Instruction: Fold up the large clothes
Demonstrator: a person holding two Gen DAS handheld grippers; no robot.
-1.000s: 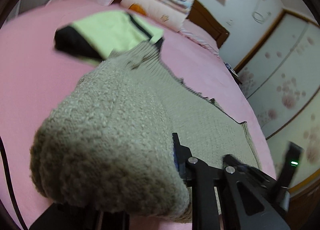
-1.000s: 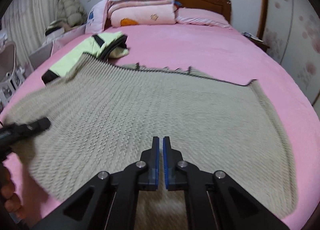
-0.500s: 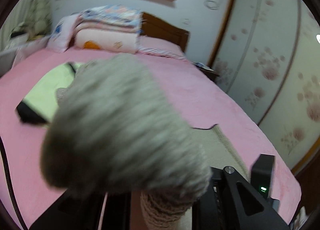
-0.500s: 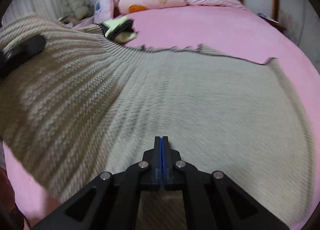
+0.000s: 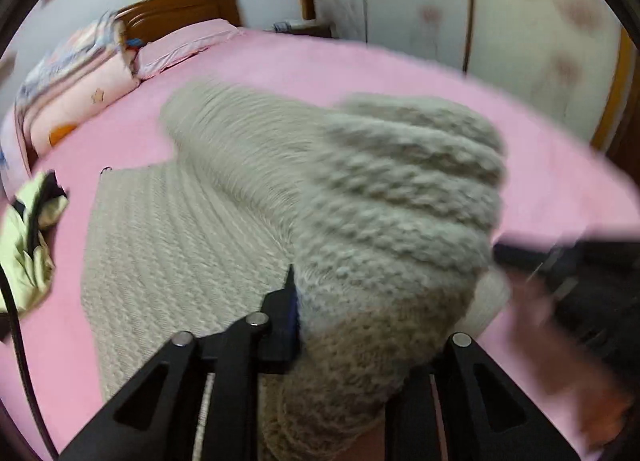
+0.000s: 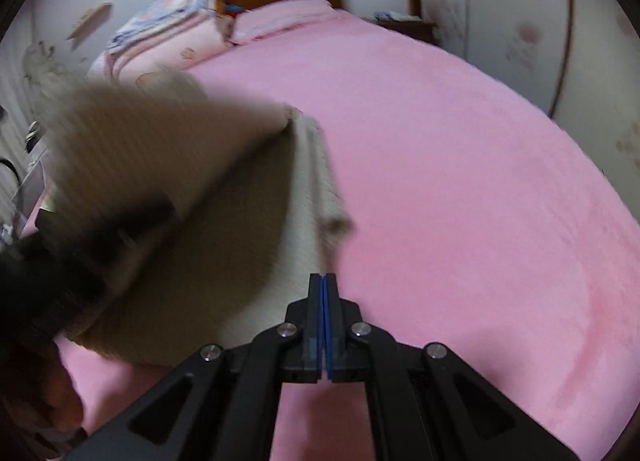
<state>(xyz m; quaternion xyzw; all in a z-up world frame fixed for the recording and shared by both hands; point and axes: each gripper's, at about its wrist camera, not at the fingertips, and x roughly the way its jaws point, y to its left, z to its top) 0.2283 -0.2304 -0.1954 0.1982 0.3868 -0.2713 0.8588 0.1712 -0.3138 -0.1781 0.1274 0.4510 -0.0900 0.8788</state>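
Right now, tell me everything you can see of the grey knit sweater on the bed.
The grey knit sweater is a large, chunky, ribbed garment in beige-grey wool-like yarn. Part of it lies flat on the pink bedsheet; one side is lifted and carried over the flat part, mid-fold. A thick bunch of that lifted side sits between the fingers of the left gripper, whose jaws are opening. The right gripper, shut and empty, points at the sheet just past the sweater's edge. Motion blur hides finer details.

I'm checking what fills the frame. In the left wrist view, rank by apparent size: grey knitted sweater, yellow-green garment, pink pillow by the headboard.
1. Grey knitted sweater, inflated by its nearness to the camera.
2. Yellow-green garment, cut by the edge.
3. Pink pillow.
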